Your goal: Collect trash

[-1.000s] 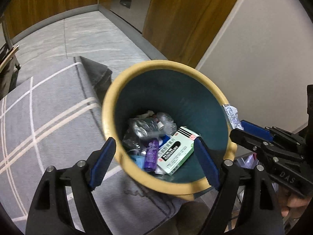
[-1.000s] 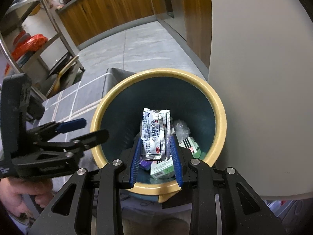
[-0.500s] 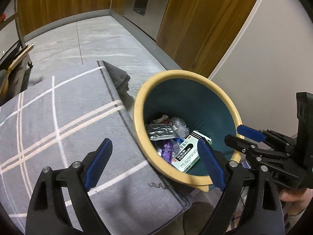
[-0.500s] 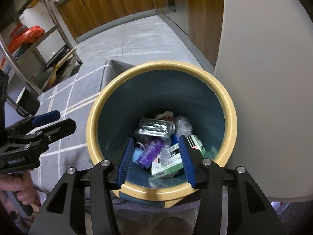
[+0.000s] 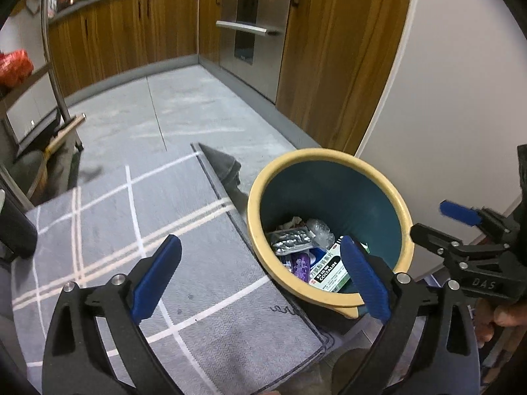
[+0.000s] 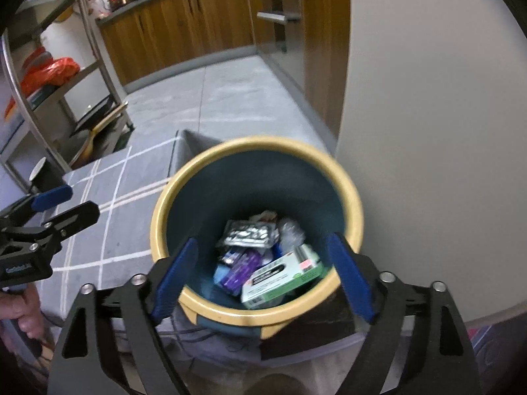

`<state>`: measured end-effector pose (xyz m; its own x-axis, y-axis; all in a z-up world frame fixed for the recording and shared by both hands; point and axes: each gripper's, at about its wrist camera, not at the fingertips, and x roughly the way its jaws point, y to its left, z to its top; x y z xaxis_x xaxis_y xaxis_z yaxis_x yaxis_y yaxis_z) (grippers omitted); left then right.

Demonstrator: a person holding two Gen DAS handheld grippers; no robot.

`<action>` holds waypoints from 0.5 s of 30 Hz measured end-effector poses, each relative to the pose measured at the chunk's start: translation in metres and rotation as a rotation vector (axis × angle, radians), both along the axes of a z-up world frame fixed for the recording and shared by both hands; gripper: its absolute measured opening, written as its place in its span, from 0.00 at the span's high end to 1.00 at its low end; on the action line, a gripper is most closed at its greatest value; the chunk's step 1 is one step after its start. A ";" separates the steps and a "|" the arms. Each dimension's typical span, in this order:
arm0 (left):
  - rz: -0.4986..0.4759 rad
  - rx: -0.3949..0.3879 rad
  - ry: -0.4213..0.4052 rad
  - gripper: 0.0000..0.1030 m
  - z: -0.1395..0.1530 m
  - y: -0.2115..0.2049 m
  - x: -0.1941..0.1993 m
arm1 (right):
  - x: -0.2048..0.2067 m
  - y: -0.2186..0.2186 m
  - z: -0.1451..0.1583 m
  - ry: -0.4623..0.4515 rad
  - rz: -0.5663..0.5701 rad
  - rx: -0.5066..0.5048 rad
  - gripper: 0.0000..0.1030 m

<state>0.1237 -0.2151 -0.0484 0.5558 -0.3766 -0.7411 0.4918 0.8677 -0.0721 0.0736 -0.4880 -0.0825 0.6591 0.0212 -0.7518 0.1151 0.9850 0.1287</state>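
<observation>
A teal trash bin with a yellow rim (image 5: pixel 253 204) (image 6: pixel 158 217) stands beside a grey checked cloth. Inside lie a silver blister pack (image 6: pixel 248 232) (image 5: pixel 291 238), a green-and-white box (image 6: pixel 283 275) (image 5: pixel 329 271), a purple wrapper (image 6: pixel 240 268) and clear plastic (image 6: pixel 291 230). My right gripper (image 6: pixel 263 273) is open and empty, held above the bin's near rim. My left gripper (image 5: pixel 263 275) is open and empty over the cloth's edge, left of the bin. Each gripper shows in the other's view, the right (image 5: pixel 461 230) and the left (image 6: pixel 49 210).
The grey cloth with white lines (image 5: pixel 131 230) covers a surface left of the bin. A white wall (image 6: pixel 428 131) stands right of the bin. Wooden cabinets (image 5: pixel 131 33) and grey tiled floor (image 5: pixel 197 105) lie beyond. A metal rack (image 6: pixel 49 98) stands at the left.
My right gripper opened and let the silver blister pack drop into the bin, then opened wider. My left gripper drew back and left from the bin, over the cloth.
</observation>
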 end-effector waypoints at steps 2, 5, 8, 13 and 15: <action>-0.002 0.002 -0.018 0.06 0.005 0.000 -0.007 | -0.009 -0.002 0.006 -0.022 -0.009 -0.009 0.11; 0.007 -0.004 -0.033 0.06 0.011 0.001 -0.015 | -0.025 -0.004 0.016 -0.051 -0.020 -0.028 0.08; 0.016 -0.016 -0.041 0.06 0.015 0.003 -0.022 | -0.040 -0.004 0.024 -0.085 -0.025 -0.047 0.05; 0.057 -0.001 -0.059 0.06 0.016 0.007 -0.032 | -0.059 0.008 0.027 -0.114 0.017 -0.049 0.05; 0.058 -0.008 -0.060 0.06 0.014 0.009 -0.038 | -0.067 0.014 0.029 -0.133 0.031 -0.072 0.05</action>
<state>0.0858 -0.2058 -0.0339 0.6206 -0.3481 -0.7026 0.4442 0.8945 -0.0508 0.0070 -0.4744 -0.0537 0.7529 -0.0079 -0.6581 0.0711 0.9951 0.0694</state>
